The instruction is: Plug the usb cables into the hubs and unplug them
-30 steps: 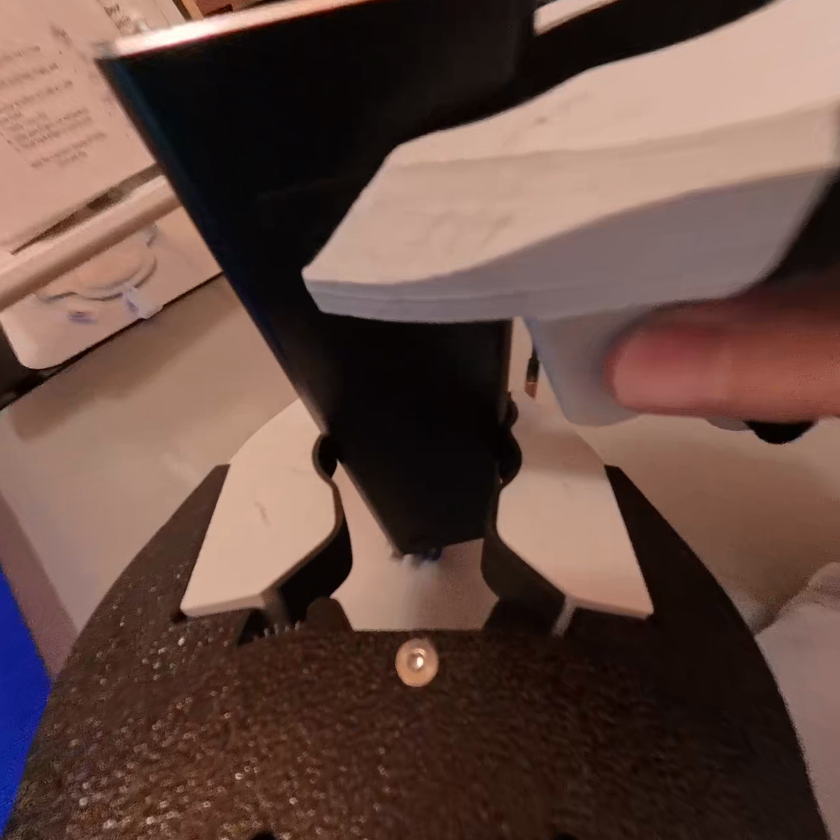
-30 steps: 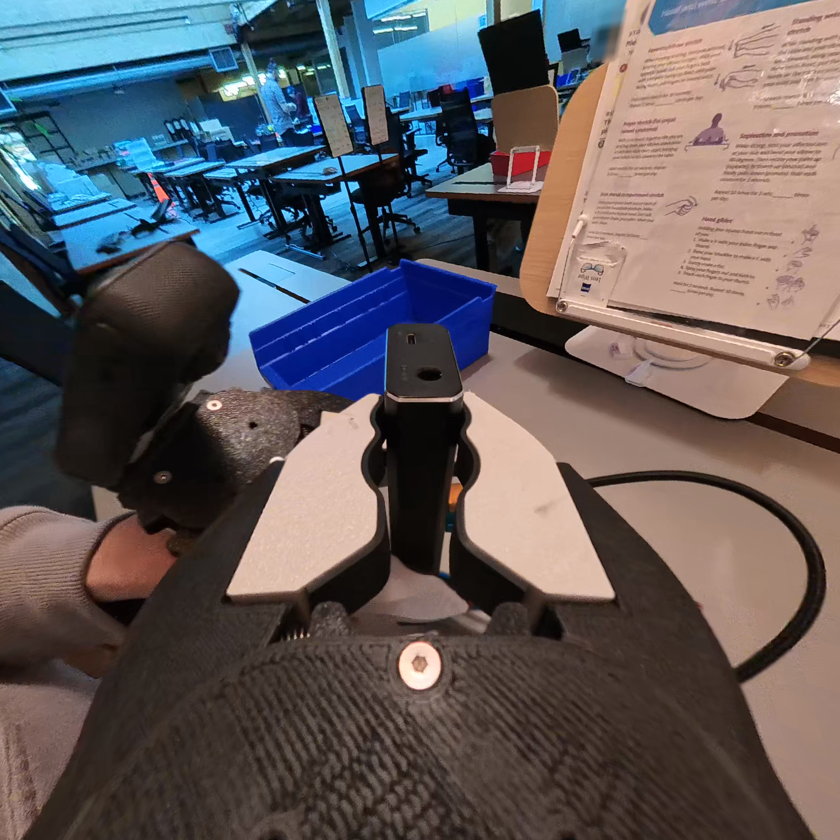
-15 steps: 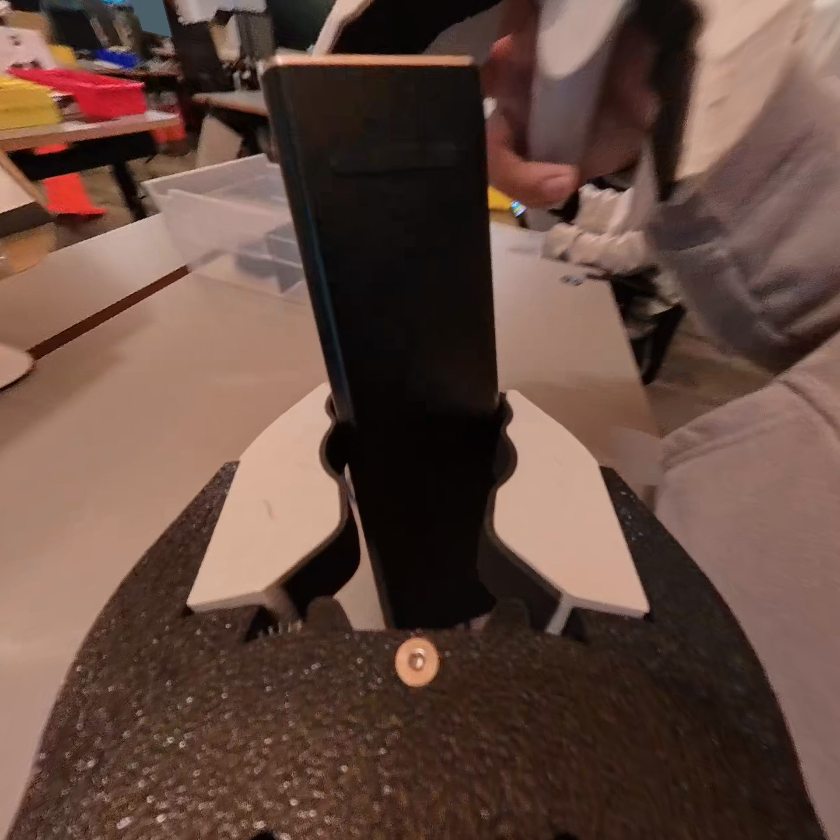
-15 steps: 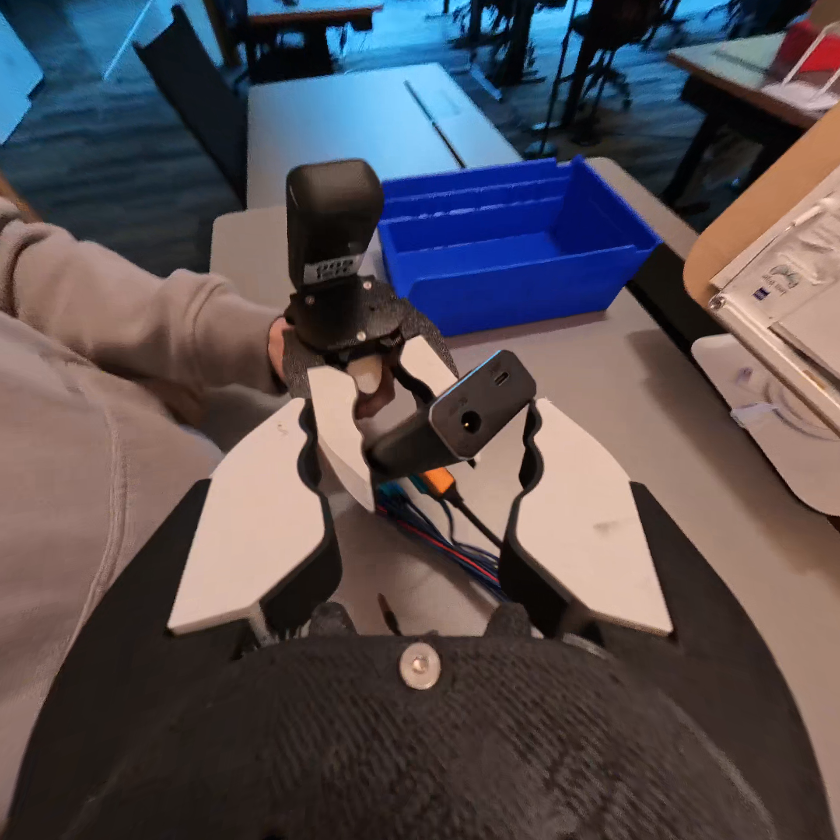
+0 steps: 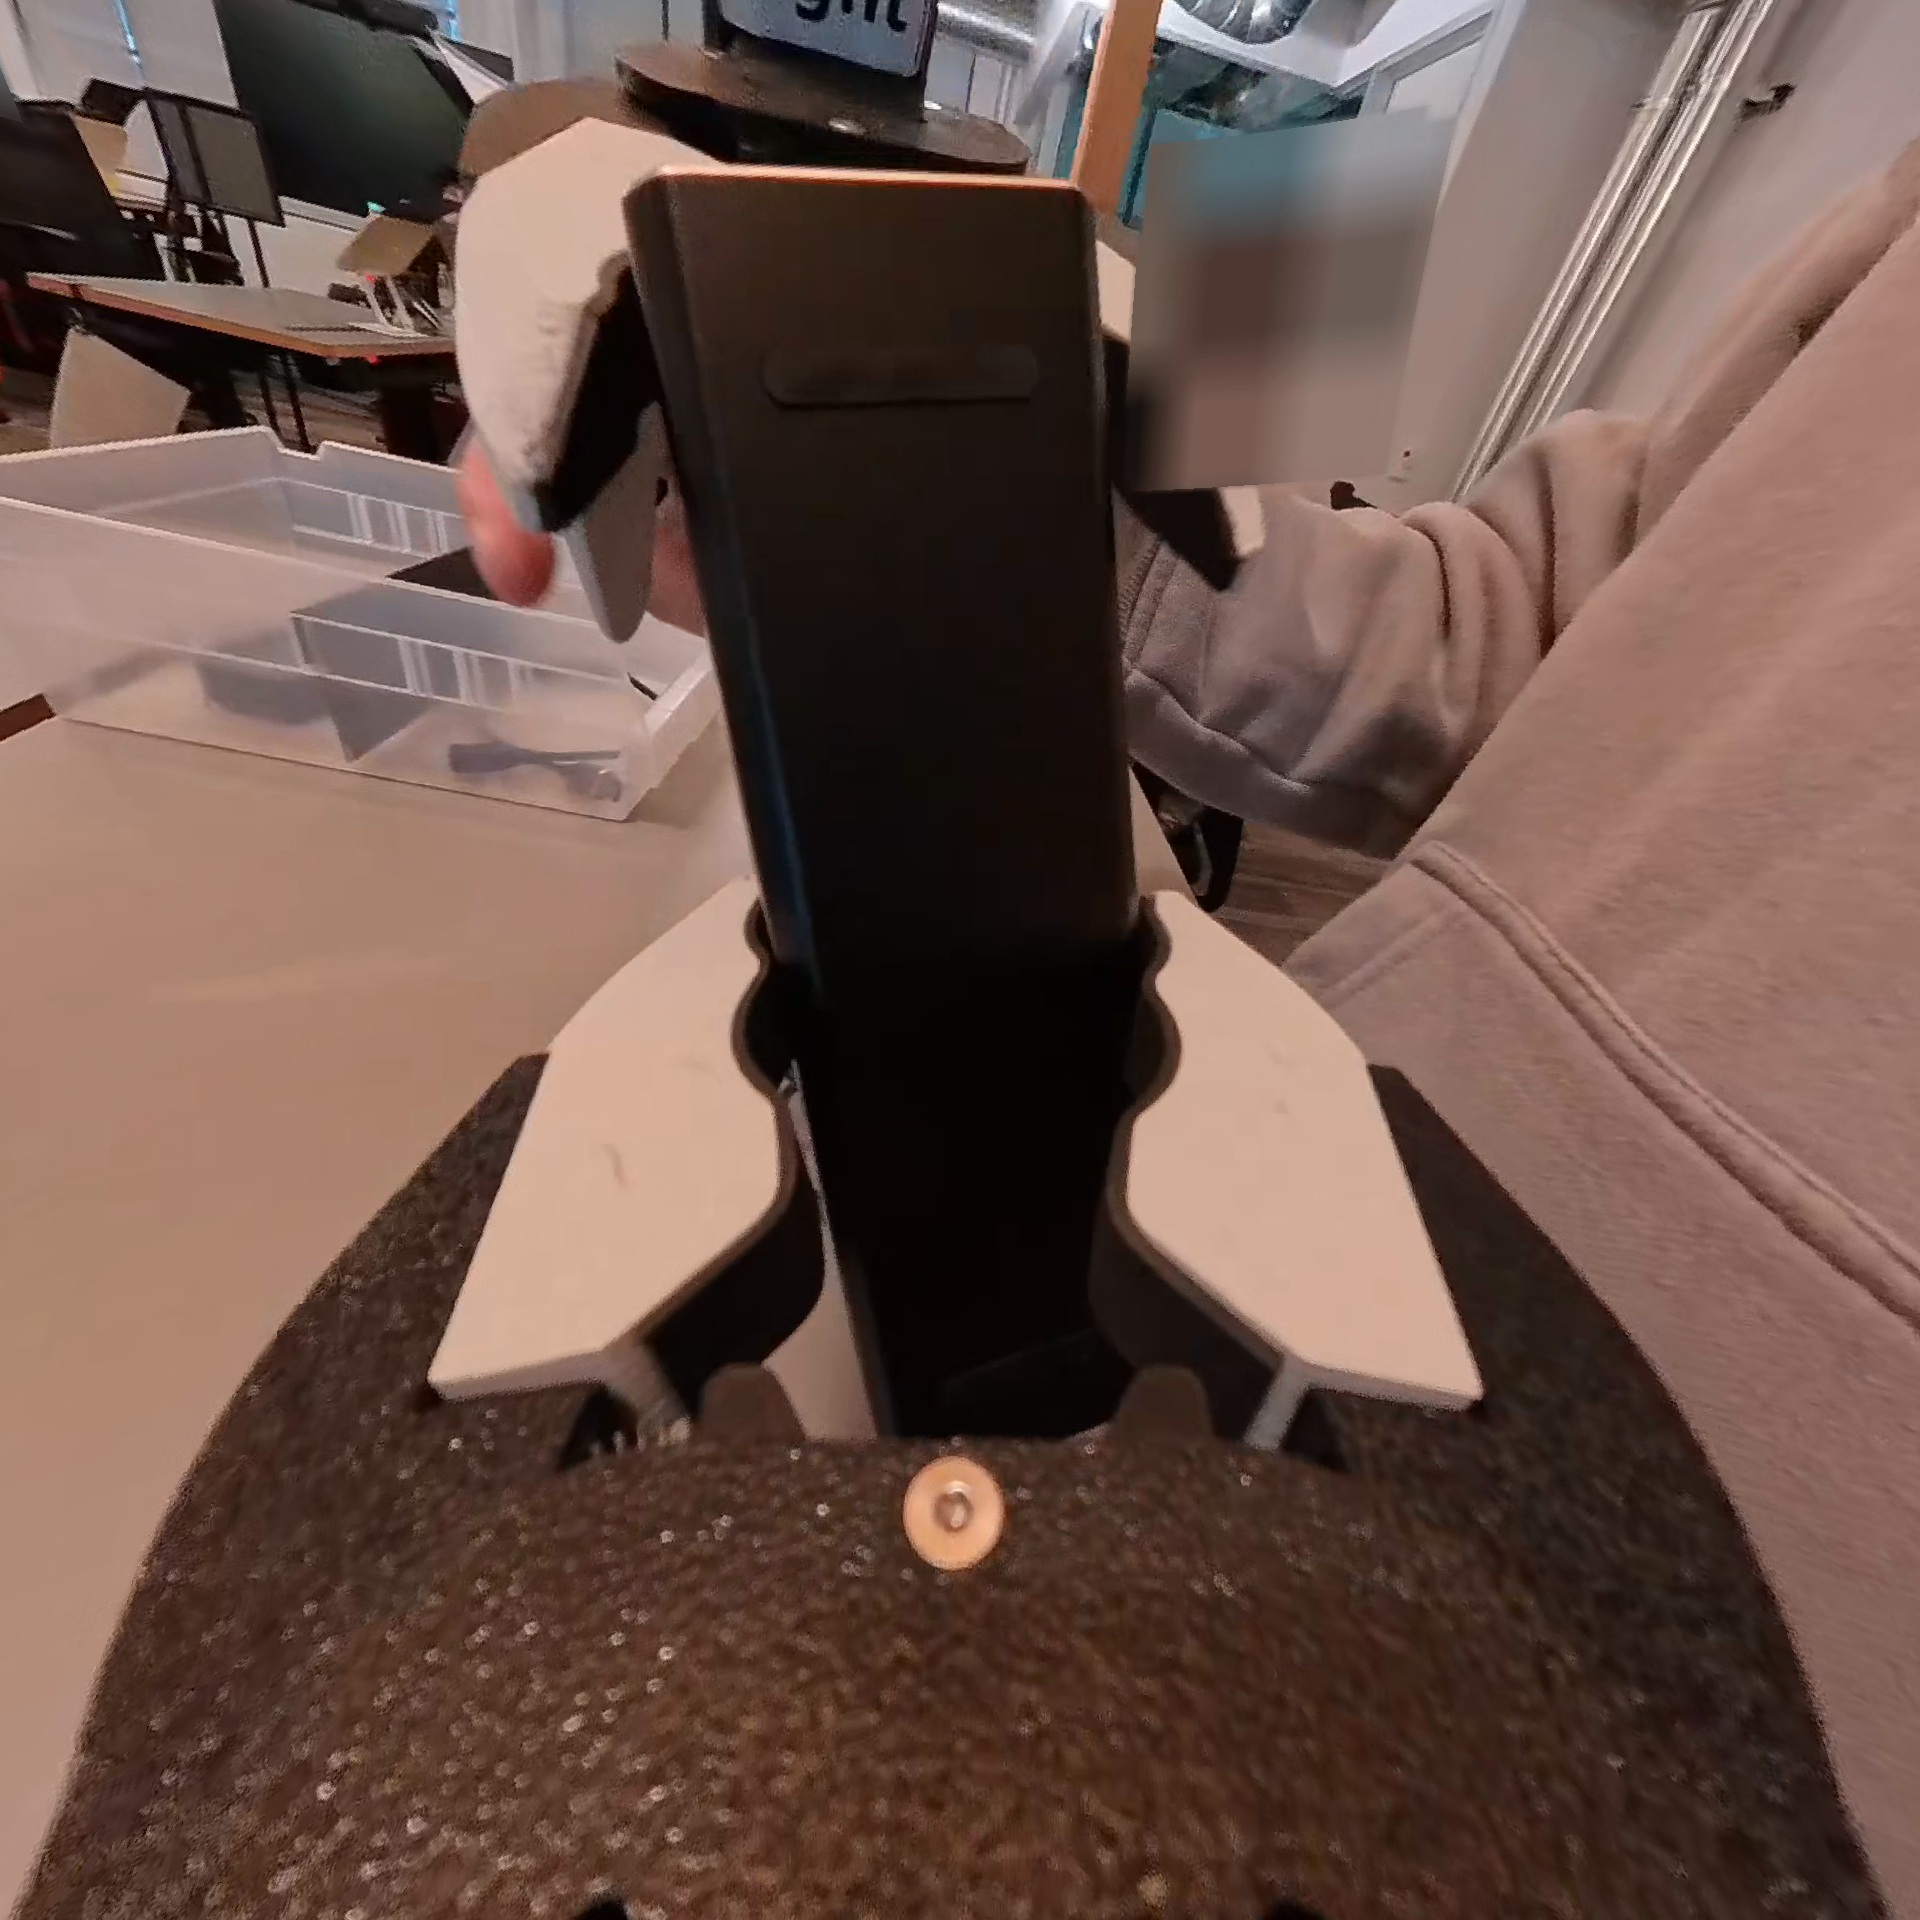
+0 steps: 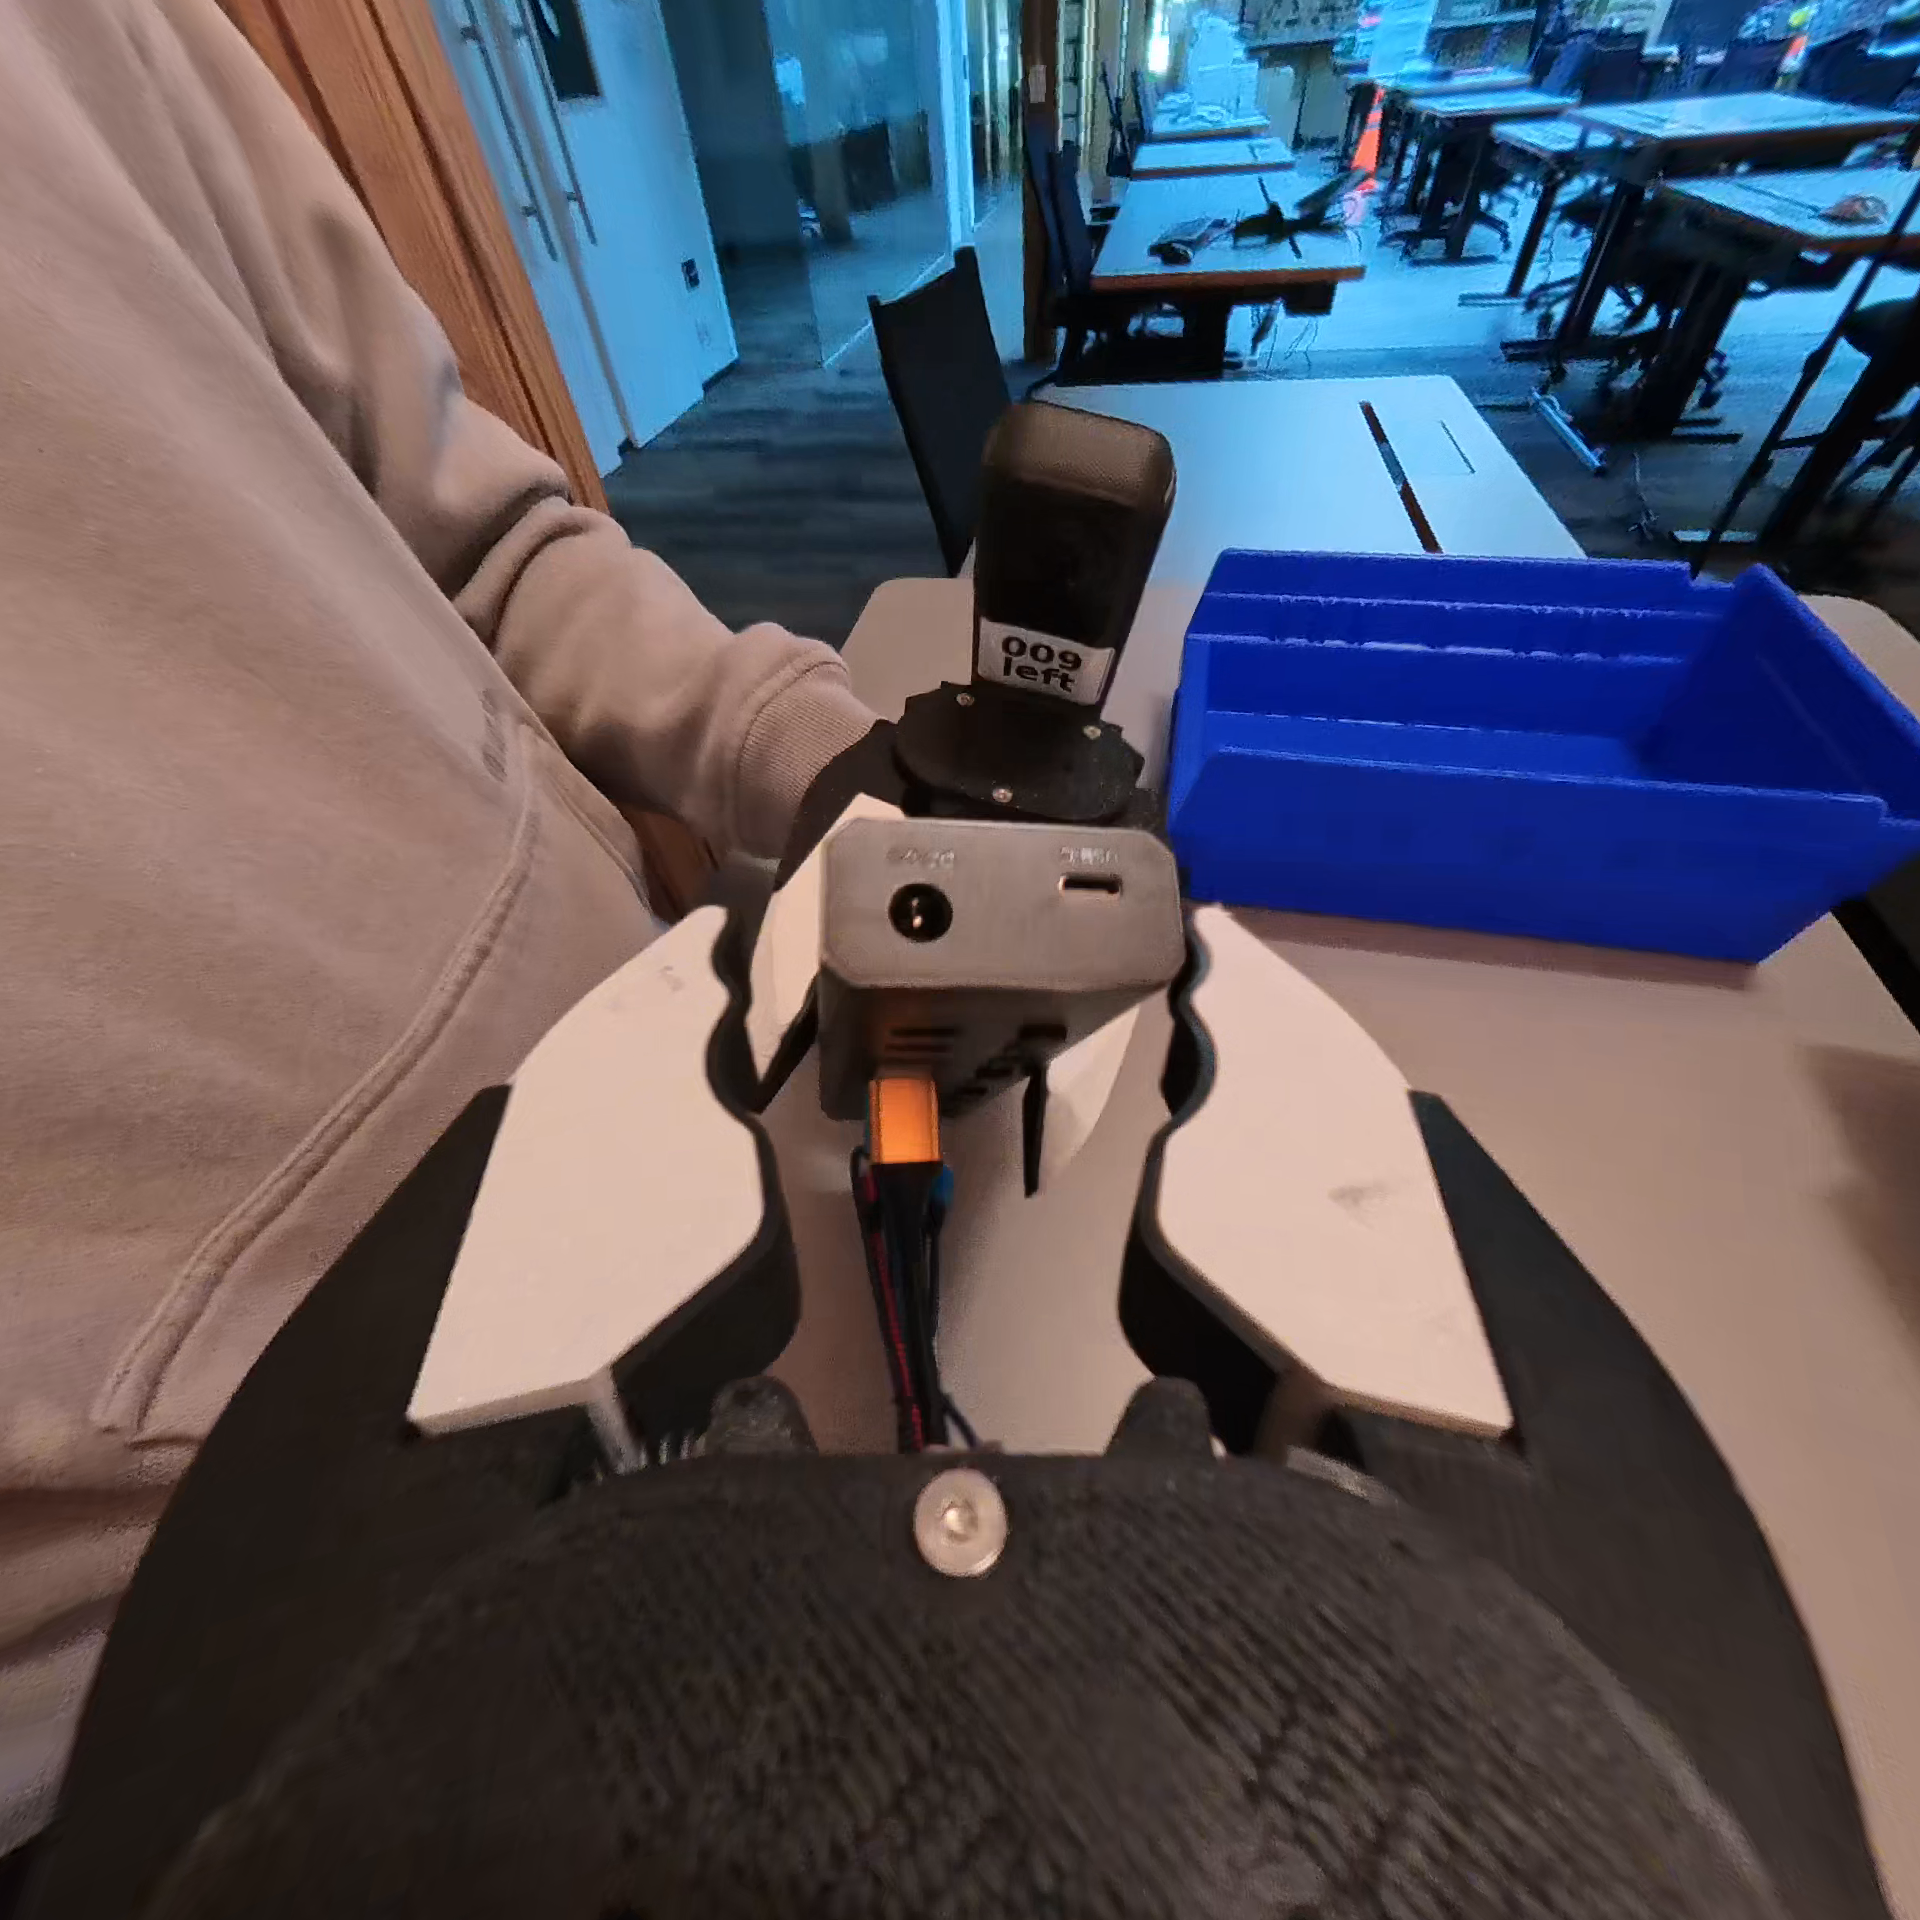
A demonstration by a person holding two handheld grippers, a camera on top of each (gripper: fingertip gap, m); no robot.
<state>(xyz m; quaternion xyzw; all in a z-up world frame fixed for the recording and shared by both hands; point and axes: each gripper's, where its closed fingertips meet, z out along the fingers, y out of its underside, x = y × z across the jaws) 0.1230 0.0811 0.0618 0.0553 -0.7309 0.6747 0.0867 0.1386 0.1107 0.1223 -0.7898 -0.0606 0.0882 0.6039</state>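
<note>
A long black USB hub [image 5: 914, 623] sticks forward out of my left gripper [image 5: 951, 935], which is shut on its near end, above the table. My right gripper [image 6: 956, 935] is open and faces the hub's far end [image 6: 997, 914], one finger on each side. One of its fingers [image 5: 608, 520] shows beside the hub in the left wrist view. An orange USB plug [image 6: 904, 1127] sits in a port on the hub's side. Red, blue and black cables [image 6: 904, 1299] run from it toward the right gripper's base. The end face has a round socket and a small slot.
A blue bin [image 6: 1507, 831] stands on the grey table [image 6: 1558, 1143], right of the hub. A clear plastic tray [image 5: 208, 582] with small dark parts lies at the far left in the left wrist view. A person's beige sleeve [image 5: 1558, 935] fills one side of both views.
My right gripper has let go of the hub and opened. It now faces the hub end-on. My left gripper keeps hold of the hub and has swung it toward the person.
</note>
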